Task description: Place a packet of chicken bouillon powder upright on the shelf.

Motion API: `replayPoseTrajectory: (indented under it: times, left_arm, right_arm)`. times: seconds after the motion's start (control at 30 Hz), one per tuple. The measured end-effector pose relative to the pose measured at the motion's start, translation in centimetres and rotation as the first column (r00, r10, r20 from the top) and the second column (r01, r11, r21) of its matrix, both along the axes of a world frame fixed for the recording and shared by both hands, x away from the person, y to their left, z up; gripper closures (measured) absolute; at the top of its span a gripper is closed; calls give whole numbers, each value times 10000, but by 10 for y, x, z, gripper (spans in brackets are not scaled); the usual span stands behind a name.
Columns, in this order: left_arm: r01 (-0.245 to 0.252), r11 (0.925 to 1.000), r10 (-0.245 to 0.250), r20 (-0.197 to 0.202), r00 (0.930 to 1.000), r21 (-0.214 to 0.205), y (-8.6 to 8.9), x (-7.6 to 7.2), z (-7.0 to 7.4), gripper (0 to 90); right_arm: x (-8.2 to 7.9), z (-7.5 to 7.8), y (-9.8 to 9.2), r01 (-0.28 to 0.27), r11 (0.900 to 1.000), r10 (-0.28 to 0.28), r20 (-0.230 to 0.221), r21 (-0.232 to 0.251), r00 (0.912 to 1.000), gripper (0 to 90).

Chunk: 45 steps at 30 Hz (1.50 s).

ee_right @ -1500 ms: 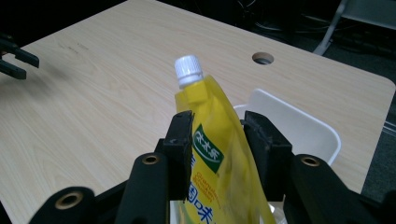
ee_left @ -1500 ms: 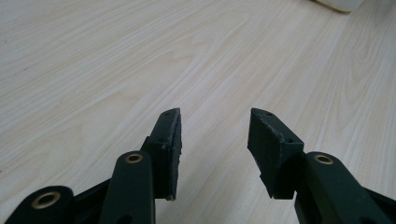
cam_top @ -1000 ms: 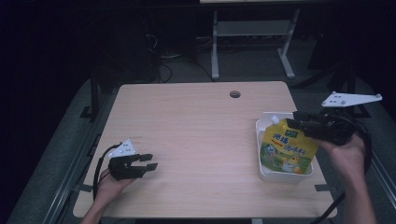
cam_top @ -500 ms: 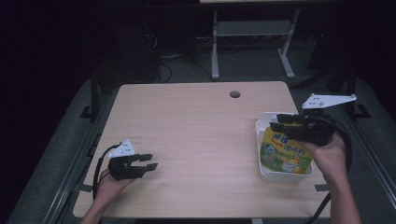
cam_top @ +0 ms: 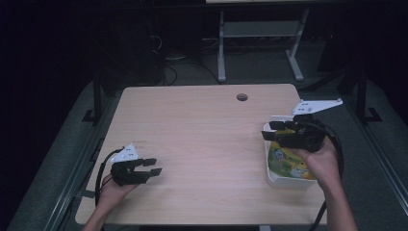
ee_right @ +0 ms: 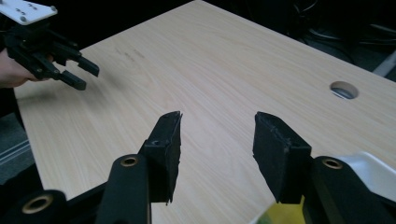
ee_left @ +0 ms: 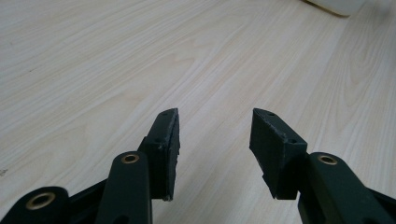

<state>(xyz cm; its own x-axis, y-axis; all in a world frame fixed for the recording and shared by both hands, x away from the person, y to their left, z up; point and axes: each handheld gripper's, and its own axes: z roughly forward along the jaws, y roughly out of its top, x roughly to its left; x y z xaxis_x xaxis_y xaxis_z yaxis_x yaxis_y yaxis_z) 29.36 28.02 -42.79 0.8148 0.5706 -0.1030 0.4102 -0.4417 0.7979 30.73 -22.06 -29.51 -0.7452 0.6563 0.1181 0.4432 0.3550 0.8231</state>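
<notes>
left gripper (cam_top: 155, 166): lower left of the high view, jaws apart, nothing held, over bare wood-grain table (cam_top: 202, 139)
right gripper (cam_top: 267, 131): right side, jaws apart, nothing held, above white tub (cam_top: 274, 174)
high view extra: glossy yellow pouch (cam_top: 284, 163) lying in the tub
right gripper view extra: round cable hole (ee_right: 343, 89), upper right

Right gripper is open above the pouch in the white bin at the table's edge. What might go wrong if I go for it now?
1. The white bin sits near the table's right edge; a push by the right gripper may slide it off.
2. The yellow pouch lies flat in the bin, so the open jaws may catch the bin wall or slip off it.
</notes>
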Motion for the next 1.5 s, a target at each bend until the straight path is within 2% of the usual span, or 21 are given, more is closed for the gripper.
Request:
replayPoseTrajectory:
  times: [0.27,0.63,1.5]
  left_arm:
    - [-54,10000,54,34,10000,-29,1,-1,1,512]
    - [-78,10000,78,33,10000,-35,2,0,1,498]
    - [-188,9998,188,112,9998,0,2,-1,3,403]
  right_arm:
    - [2,-10,20,-381,9992,379,-178,-94,9991,482]
    - [8,-19,38,-647,9979,647,-474,25,9968,448]
    - [16,-30,83,-1361,9907,1364,-775,81,9876,378]
